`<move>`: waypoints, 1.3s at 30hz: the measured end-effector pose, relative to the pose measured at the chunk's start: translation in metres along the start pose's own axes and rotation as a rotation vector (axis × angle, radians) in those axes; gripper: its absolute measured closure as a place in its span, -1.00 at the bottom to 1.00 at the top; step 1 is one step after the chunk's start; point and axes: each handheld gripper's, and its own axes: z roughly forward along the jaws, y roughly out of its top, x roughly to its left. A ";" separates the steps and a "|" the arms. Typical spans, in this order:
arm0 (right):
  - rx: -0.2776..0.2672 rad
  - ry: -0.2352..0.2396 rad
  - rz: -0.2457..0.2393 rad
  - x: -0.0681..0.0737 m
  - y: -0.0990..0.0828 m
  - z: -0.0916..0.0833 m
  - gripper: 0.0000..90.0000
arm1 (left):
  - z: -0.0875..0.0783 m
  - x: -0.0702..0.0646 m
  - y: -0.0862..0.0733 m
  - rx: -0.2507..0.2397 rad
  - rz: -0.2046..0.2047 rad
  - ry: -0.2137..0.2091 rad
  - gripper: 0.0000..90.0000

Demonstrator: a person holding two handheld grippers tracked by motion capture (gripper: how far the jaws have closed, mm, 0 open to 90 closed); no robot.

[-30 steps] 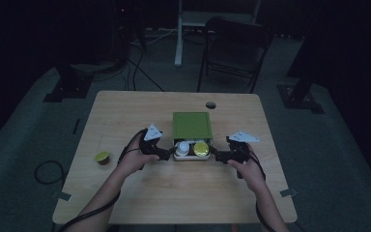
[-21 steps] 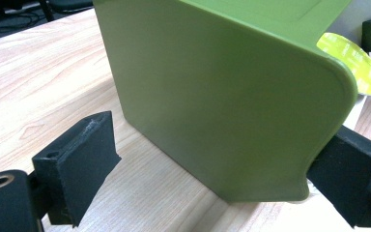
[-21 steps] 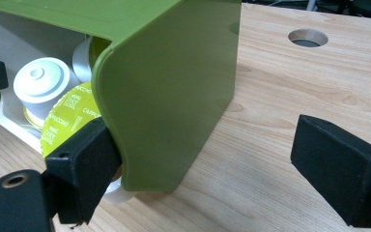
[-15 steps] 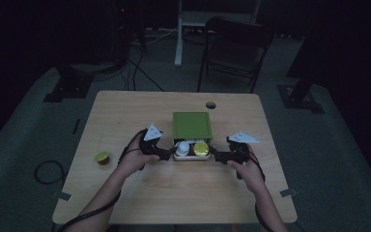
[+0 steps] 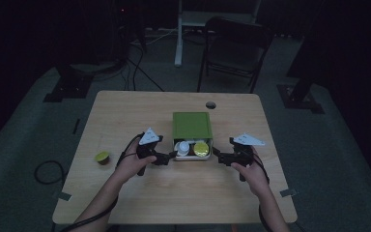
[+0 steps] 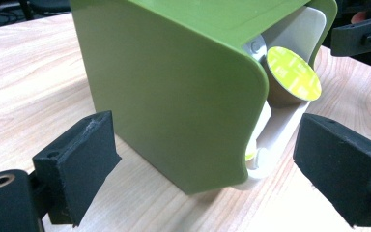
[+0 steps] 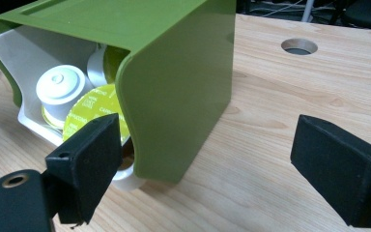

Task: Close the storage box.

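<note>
Left tool (image 5: 170,158) and right tool (image 5: 217,157) open, flanking green box (image 5: 192,126), likely capsule (image 5: 102,157) aside.

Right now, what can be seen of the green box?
The green box is a smooth, glossy plastic sleeve with rounded corners, standing mid-table. A white drawer sticks out of its near end, holding capsules with yellow-green lids. An open gripper sits at each side of that end; neither visibly grips it.
</note>
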 end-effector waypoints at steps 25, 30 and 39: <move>0.035 -0.086 0.038 -0.023 -0.027 -0.024 -0.76 | -0.021 0.006 -0.028 0.054 -0.070 0.095 -0.81; 0.039 -0.113 0.046 -0.028 -0.031 -0.026 -0.76 | -0.025 0.009 -0.034 0.057 -0.106 0.113 -0.81; 0.081 -0.178 0.065 -0.039 -0.047 -0.035 -0.76 | -0.036 0.015 -0.041 0.085 -0.114 0.145 -0.81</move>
